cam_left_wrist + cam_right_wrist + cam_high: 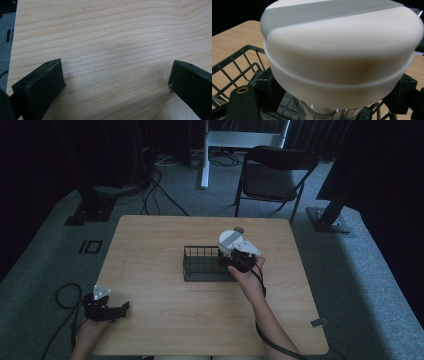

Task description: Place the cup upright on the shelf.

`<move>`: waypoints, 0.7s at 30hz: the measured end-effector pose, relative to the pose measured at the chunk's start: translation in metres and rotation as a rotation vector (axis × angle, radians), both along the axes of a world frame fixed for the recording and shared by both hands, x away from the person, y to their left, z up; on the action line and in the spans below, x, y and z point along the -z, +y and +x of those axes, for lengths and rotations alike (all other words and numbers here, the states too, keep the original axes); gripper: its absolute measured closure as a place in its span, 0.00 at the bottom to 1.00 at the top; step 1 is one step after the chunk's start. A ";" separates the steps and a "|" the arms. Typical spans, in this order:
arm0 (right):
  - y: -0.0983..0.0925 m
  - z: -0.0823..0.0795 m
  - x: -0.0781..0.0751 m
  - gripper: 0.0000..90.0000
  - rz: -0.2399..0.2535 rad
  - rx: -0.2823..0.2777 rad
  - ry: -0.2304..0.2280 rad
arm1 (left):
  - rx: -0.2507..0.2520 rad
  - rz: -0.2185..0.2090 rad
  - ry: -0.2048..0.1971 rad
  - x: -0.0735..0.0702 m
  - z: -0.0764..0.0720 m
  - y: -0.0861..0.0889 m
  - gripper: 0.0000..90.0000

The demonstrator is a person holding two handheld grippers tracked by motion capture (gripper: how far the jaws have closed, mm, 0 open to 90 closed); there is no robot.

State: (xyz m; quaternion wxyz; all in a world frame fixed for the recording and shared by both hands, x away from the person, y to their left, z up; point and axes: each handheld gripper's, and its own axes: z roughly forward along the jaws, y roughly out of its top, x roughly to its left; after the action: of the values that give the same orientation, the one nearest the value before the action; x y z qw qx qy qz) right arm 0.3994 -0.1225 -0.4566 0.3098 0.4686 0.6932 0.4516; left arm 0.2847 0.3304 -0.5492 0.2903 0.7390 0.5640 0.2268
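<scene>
Jar (231, 241) with white lid held upright by right gripper (239, 261), jaws clamped on clear body under lid (342, 50). Jar poised at right end of black wire basket (200, 265), directly above it; long axis vertical. Left gripper (112, 310) parked well apart at near-left table (150, 320) corner, jaws spread, nothing held. Wood tabletop otherwise bare; folding chair (275, 175) and grey carpet beyond.

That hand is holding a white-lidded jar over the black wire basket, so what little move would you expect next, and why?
Probably a slow lowering into the black wire basket. The right gripper has its fingers closed around the clear jar with the white, grey-striped lid, which sits at the basket's right end, seemingly above its floor. The left gripper rests open near the wooden table's near left corner, so no help looks needed.
</scene>
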 end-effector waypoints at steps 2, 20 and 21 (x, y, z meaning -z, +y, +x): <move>-0.001 0.001 0.003 0.20 -0.002 0.000 0.009 | 0.000 0.000 0.000 0.000 0.000 0.000 0.00; 0.006 0.005 0.017 0.20 -0.018 -0.005 0.069 | 0.000 0.000 0.000 0.000 0.000 0.000 0.00; 0.007 0.005 0.018 0.20 -0.029 -0.002 0.070 | 0.000 0.000 0.000 0.000 0.000 0.000 0.00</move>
State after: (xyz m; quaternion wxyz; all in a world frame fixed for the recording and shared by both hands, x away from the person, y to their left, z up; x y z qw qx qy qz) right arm 0.4042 -0.1157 -0.4745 0.2918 0.4788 0.7105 0.4251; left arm 0.2847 0.3304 -0.5492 0.2903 0.7390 0.5640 0.2269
